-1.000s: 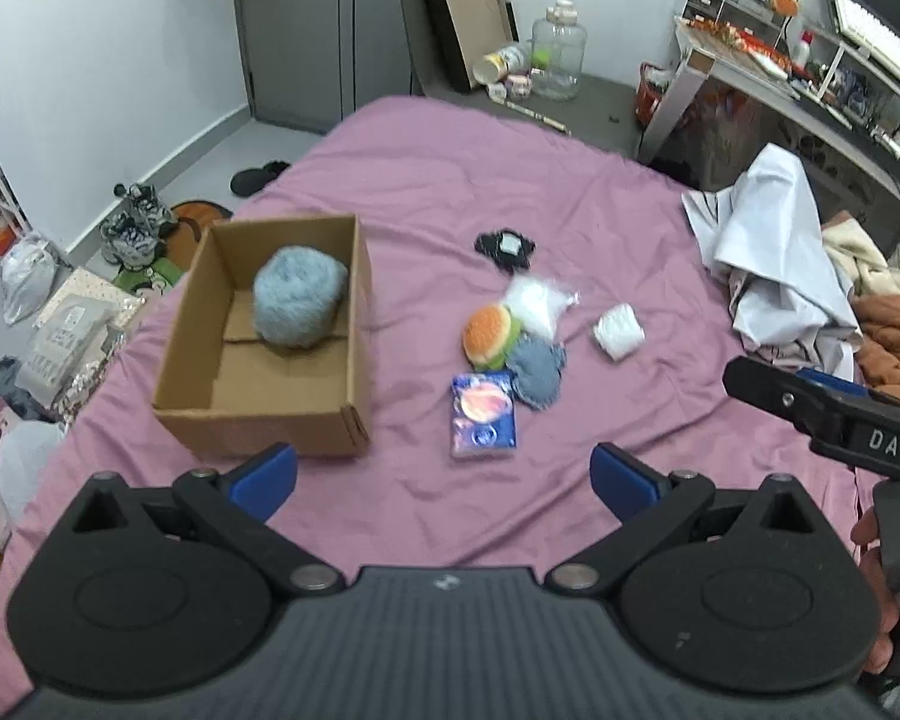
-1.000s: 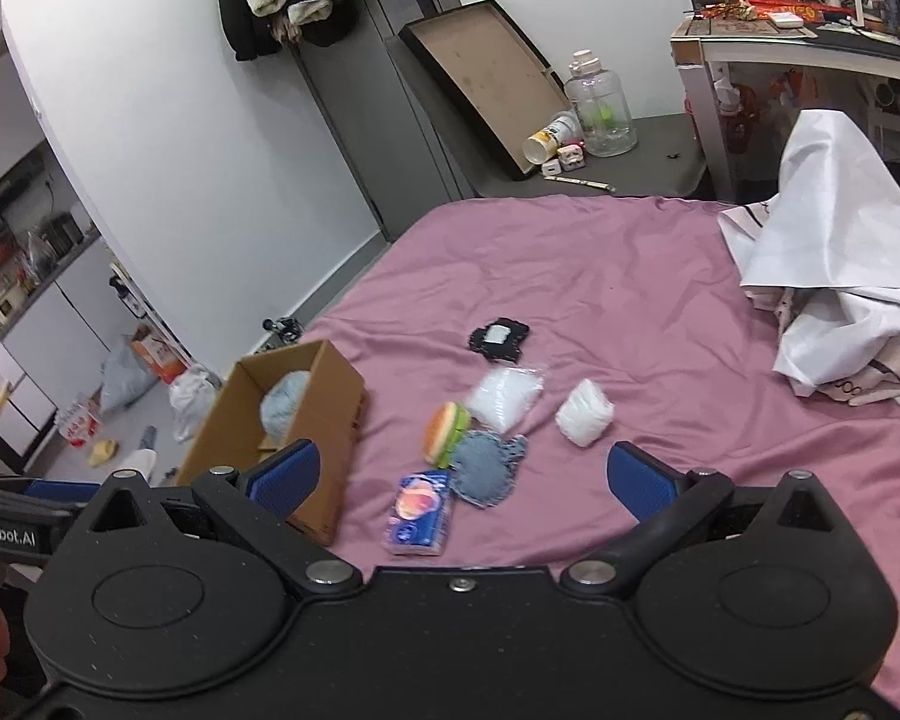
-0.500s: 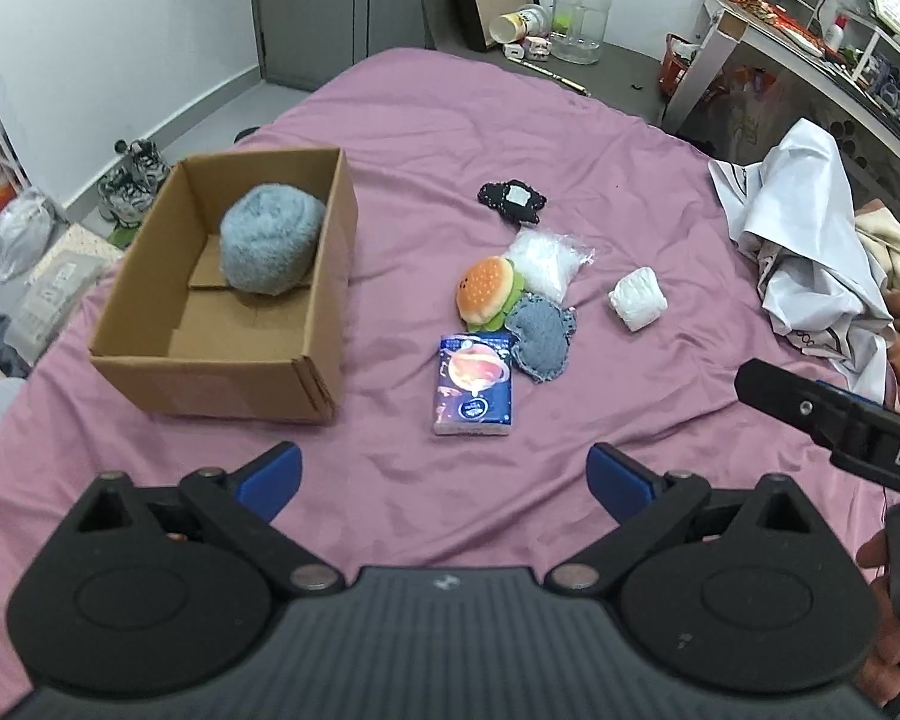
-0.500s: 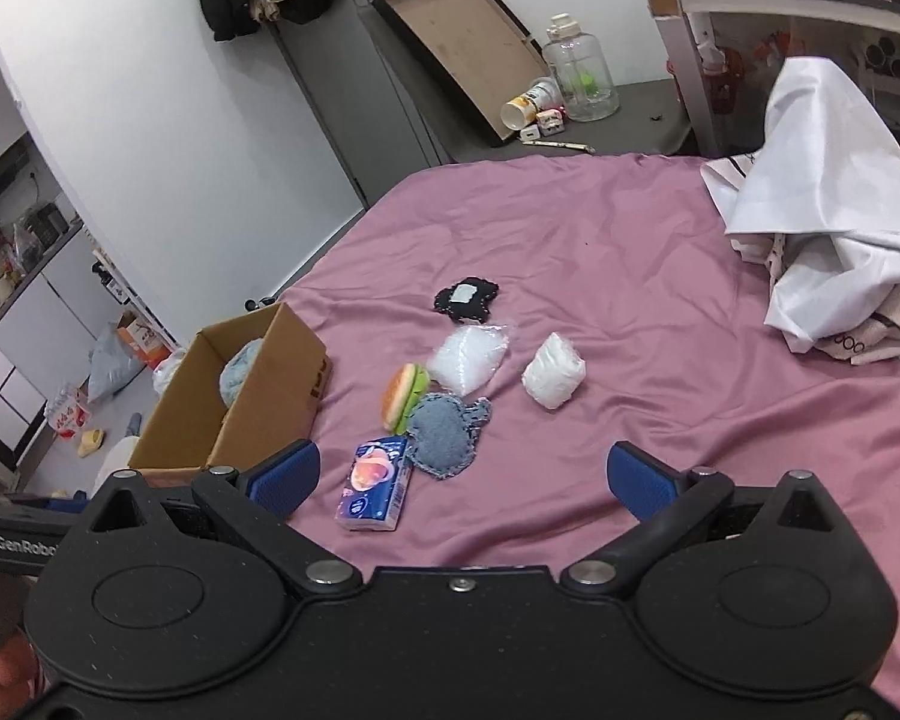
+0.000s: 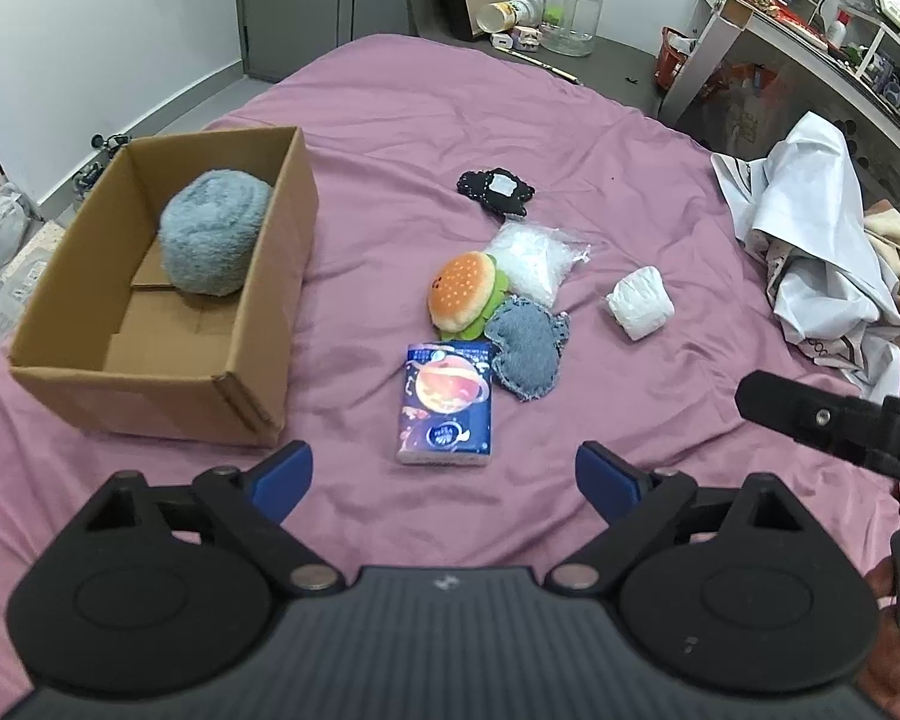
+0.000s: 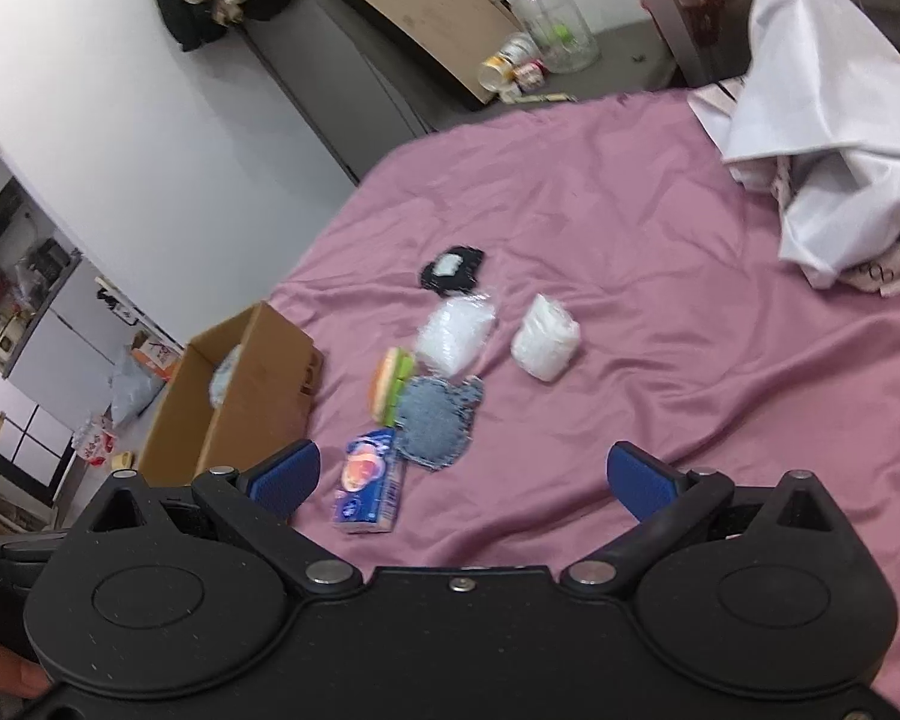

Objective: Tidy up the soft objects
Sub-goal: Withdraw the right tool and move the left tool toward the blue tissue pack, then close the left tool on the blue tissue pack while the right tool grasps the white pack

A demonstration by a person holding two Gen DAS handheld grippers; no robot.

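A cardboard box (image 5: 258, 324) (image 6: 258, 396) stands on the purple bed and holds a fluffy blue-grey ball (image 5: 213, 234). To its right lie a blue tissue pack (image 5: 446, 405) (image 6: 369, 483), a burger plush (image 5: 462, 294) (image 6: 392, 384), a denim heart cushion (image 5: 525, 351) (image 6: 438, 420), a clear bag of white stuffing (image 5: 528, 261) (image 6: 456, 336), a white wrapped bundle (image 5: 641, 301) (image 6: 545, 336) and a black patch (image 5: 497, 192) (image 6: 452, 269). My left gripper (image 5: 444, 474) is open and empty, just short of the tissue pack. My right gripper (image 6: 462, 480) is open and empty, above the bed near the pile.
Crumpled white and beige cloths (image 5: 822, 252) (image 6: 828, 138) lie at the bed's right side. A desk (image 5: 810, 48) stands beyond them. A water jug (image 5: 570, 6) and cups sit on the floor past the bed. Bags and clutter (image 6: 120, 384) lie left of the box.
Both grippers have moved forward and lower toward the pile, so the objects look larger. The right wrist view has tilted and swung left. Nothing on the bed has moved.
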